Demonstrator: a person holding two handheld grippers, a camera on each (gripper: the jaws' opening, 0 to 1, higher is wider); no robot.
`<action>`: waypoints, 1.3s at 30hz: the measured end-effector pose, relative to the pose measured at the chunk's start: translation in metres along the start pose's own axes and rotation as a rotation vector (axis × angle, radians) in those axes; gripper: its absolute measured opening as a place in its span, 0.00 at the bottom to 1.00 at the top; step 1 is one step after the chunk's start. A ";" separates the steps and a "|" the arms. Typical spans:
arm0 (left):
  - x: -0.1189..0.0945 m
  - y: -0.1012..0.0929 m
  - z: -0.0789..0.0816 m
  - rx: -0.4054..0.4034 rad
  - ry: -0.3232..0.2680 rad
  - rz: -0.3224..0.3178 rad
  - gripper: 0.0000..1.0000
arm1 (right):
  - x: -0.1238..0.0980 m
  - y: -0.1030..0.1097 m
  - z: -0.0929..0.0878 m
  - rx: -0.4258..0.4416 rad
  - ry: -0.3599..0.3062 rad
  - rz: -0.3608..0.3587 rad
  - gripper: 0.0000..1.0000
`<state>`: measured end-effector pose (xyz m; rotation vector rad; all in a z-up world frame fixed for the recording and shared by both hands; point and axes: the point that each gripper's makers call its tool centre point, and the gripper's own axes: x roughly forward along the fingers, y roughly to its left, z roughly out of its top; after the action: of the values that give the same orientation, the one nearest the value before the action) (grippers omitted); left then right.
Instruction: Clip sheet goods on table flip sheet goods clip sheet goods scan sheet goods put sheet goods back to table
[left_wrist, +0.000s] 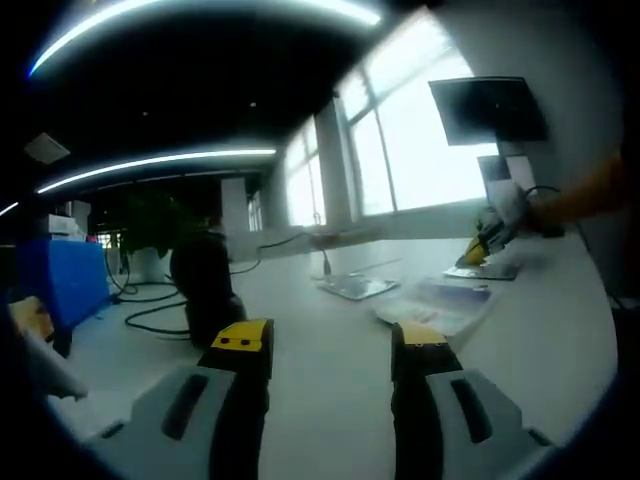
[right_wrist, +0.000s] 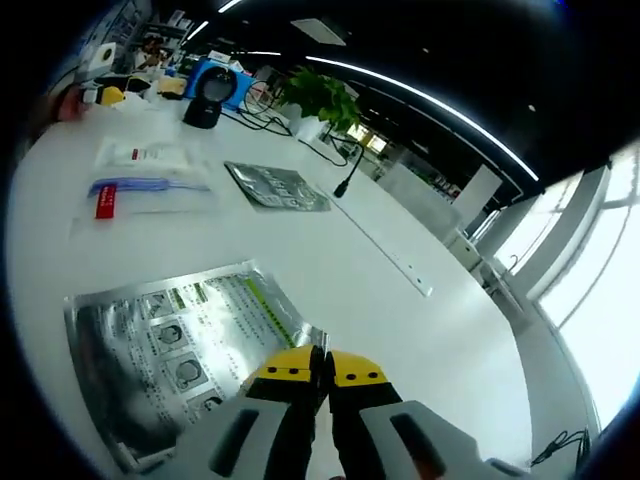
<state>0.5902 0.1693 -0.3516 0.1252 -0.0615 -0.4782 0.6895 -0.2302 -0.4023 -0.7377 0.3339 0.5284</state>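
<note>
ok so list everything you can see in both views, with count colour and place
silver foil pack: 1, silver with printed panels, on the white table nearest the right claw, its corner pinched
grey foil pack: 1, grey-silver, flat mid table
clear pouches: 2, clear with red and blue print, far side of table
scanner: 1, black, standing at the table's far end
blue bin: 1, blue, beside the table
plant: 1, green, behind the table
cables: black, near the scanner
monitor: 1, dark, by the window
left claw: yellow tips, open, above the table
right claw: yellow tips, shut on the silver foil pack
</note>
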 end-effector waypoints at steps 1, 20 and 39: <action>0.000 0.000 0.000 0.003 0.001 -0.001 0.40 | 0.000 0.001 0.000 -0.002 0.002 -0.001 0.01; 0.000 -0.001 0.000 0.002 0.001 -0.001 0.40 | -0.019 -0.031 0.006 0.093 -0.033 -0.106 0.20; -0.001 -0.001 0.001 0.001 -0.002 -0.001 0.40 | -0.057 -0.038 0.069 0.472 -0.278 -0.053 0.39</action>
<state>0.5891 0.1686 -0.3511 0.1253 -0.0637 -0.4795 0.6717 -0.2240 -0.3074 -0.2109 0.1681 0.4711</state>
